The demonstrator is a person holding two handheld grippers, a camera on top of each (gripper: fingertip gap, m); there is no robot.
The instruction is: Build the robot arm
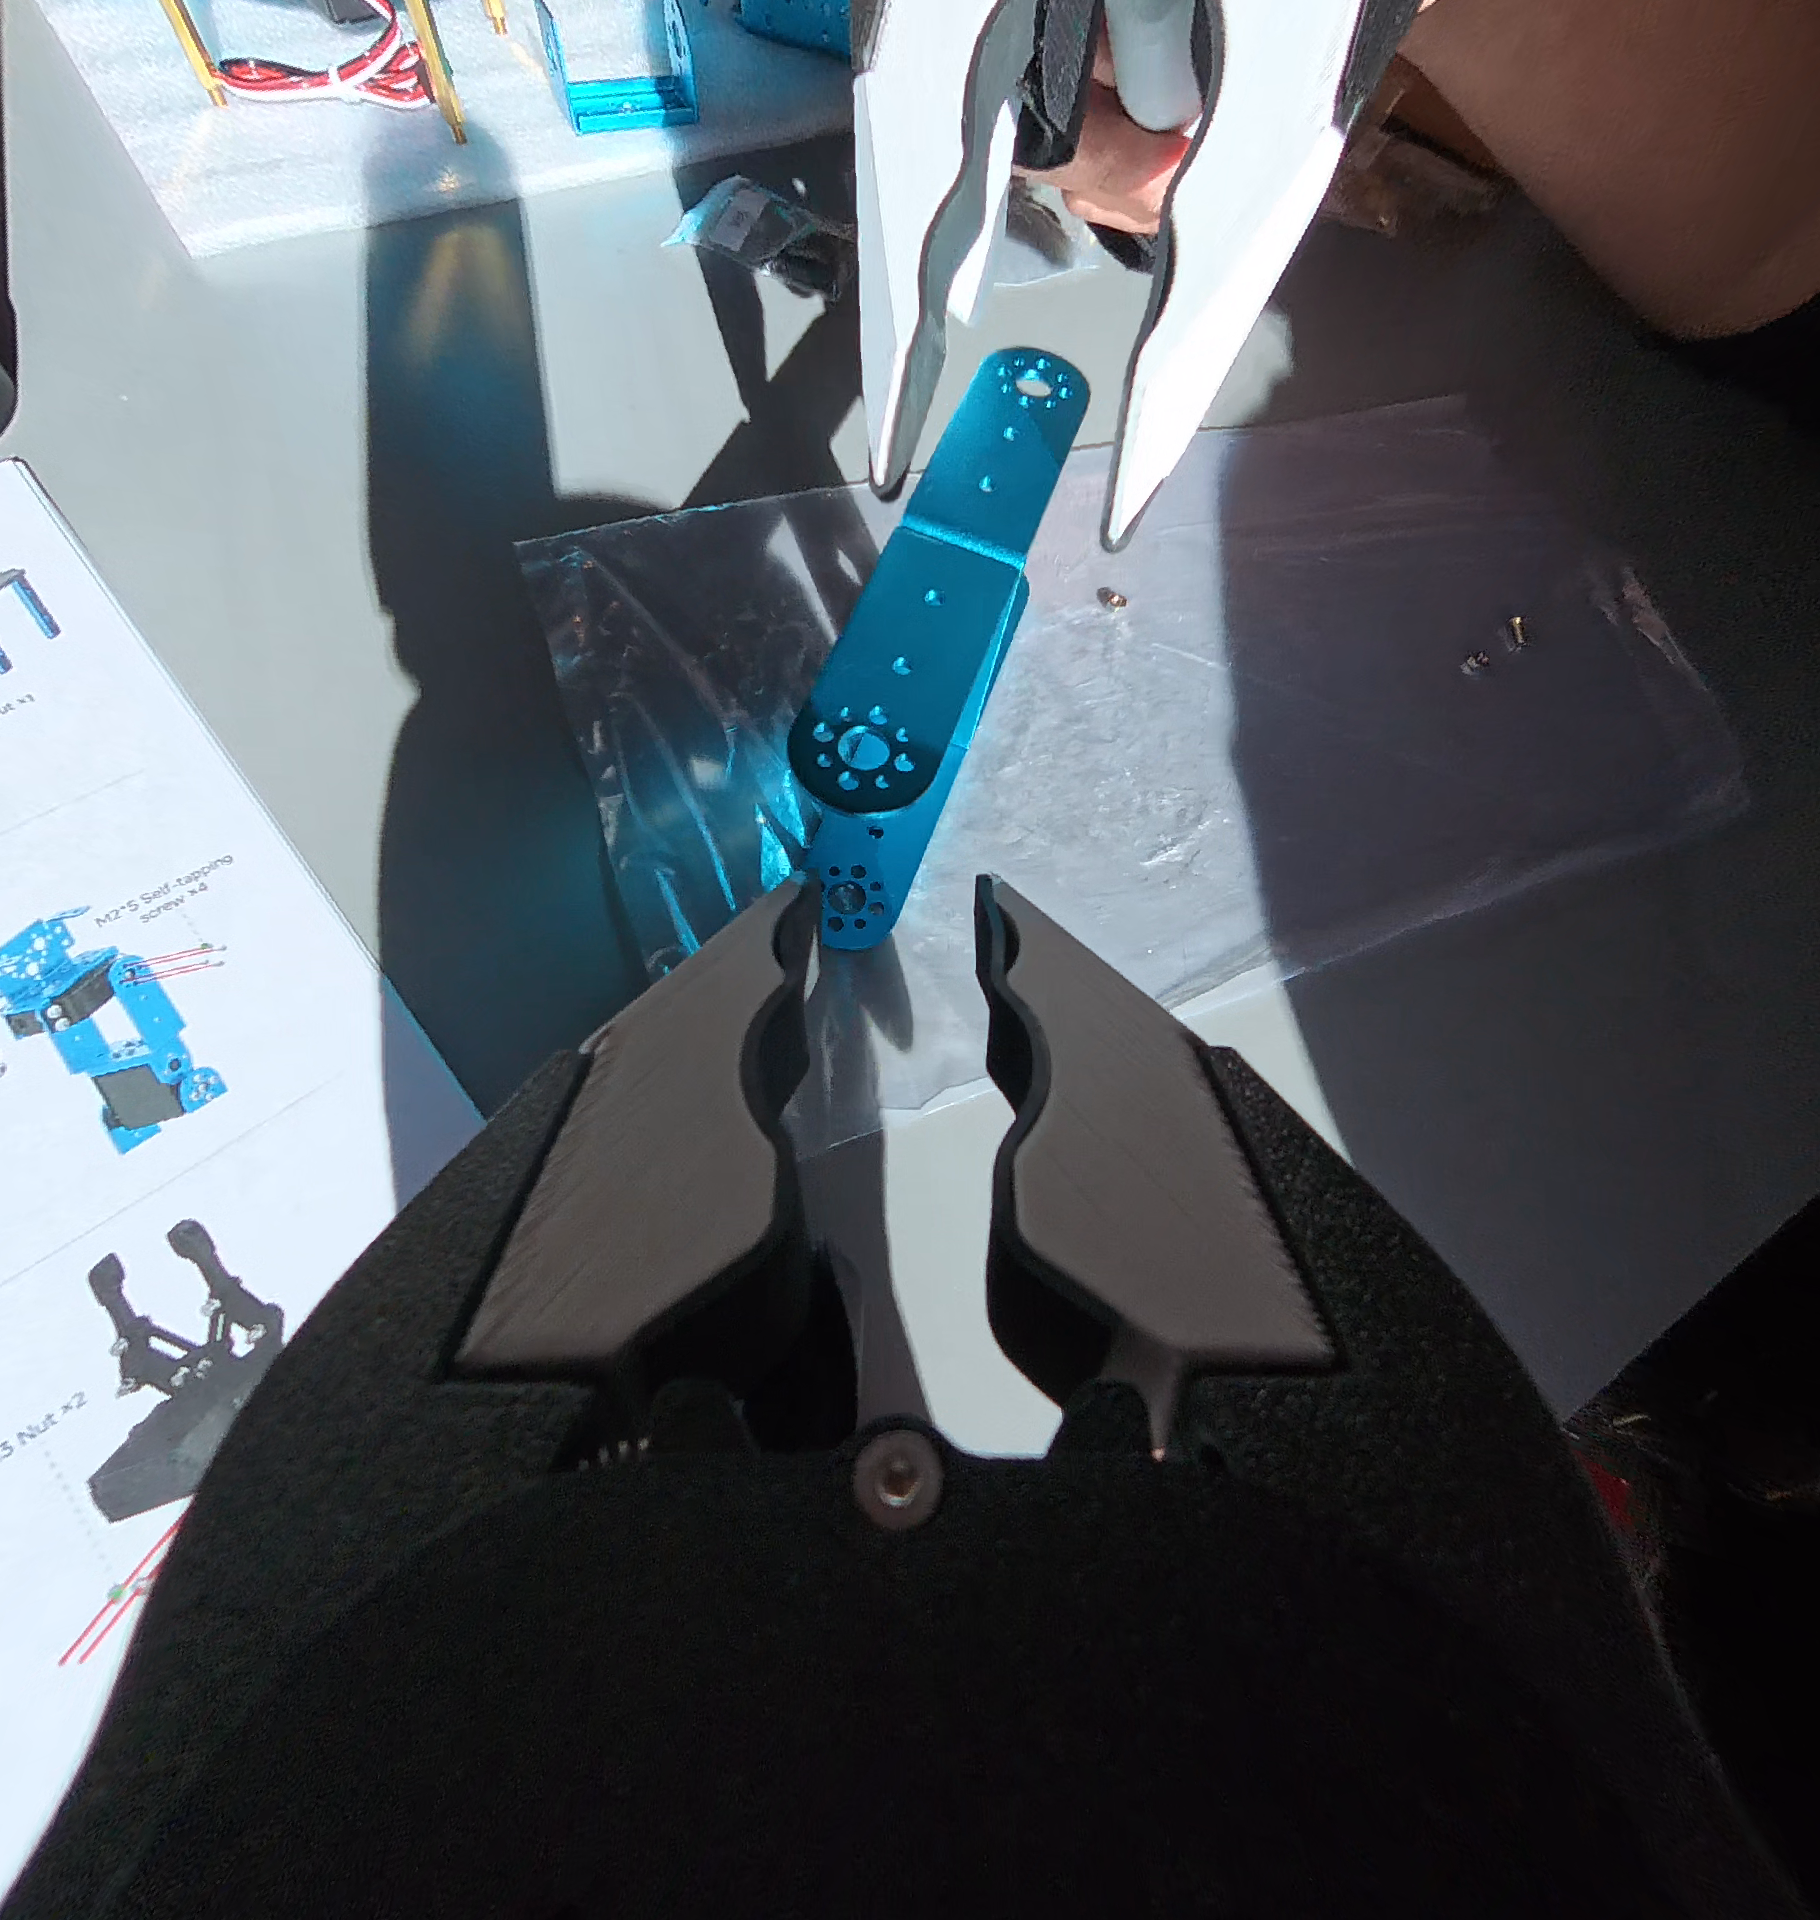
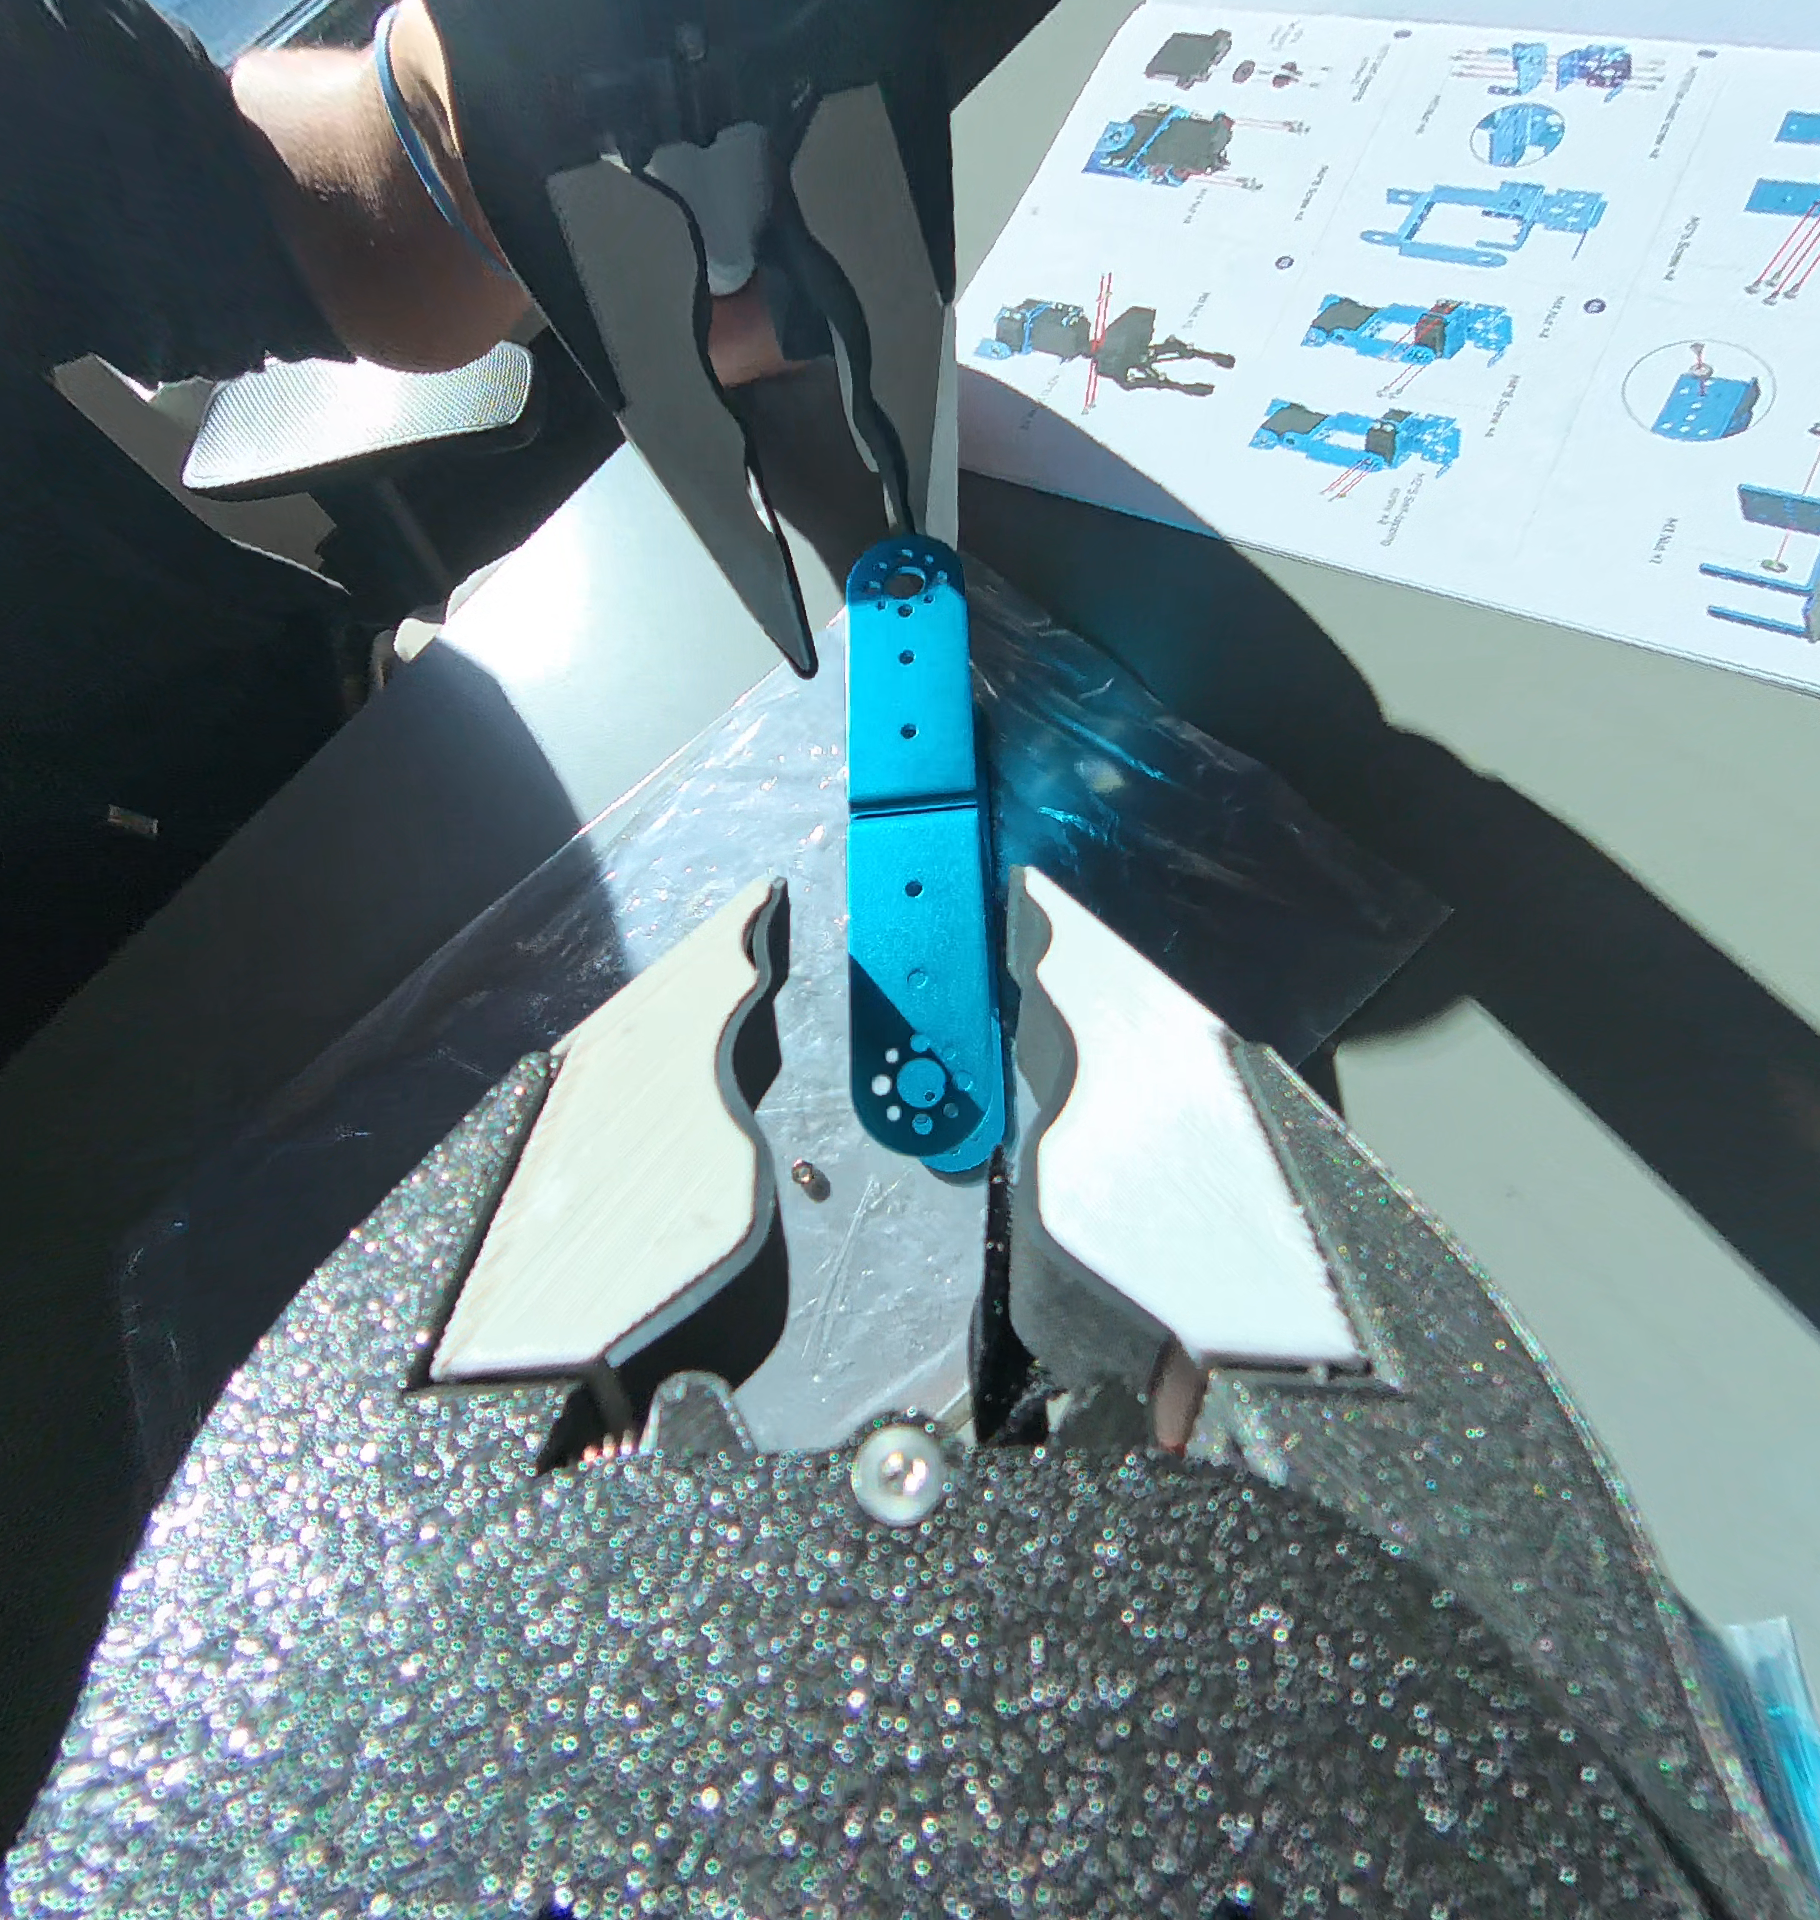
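One long blue anodised perforated metal bracket (image 1: 927,634) lies flat on the bench (image 1: 262,436), long axis spanning left tongs (image 1: 893,902) to right tongs (image 2: 898,896), both wide, empty.

The blue bracket (image 1: 932,634) looks like metal, smooth with a soft shine, and has many small round holes. It lies on a clear plastic sheet (image 1: 1249,790) that is glossy, crinkled and scratched. The left tongs (image 1: 890,894) have smooth matt grey fingers (image 1: 657,1122) set in a rough, grainy black body. The right tongs (image 2: 895,894) have pale ridged plastic fingers (image 2: 625,1143) in a rough body that sparkles in the sun. The bench (image 1: 262,416) is smooth, pale and a little shiny. The instruction sheet (image 2: 1508,312) is smooth white printed paper.
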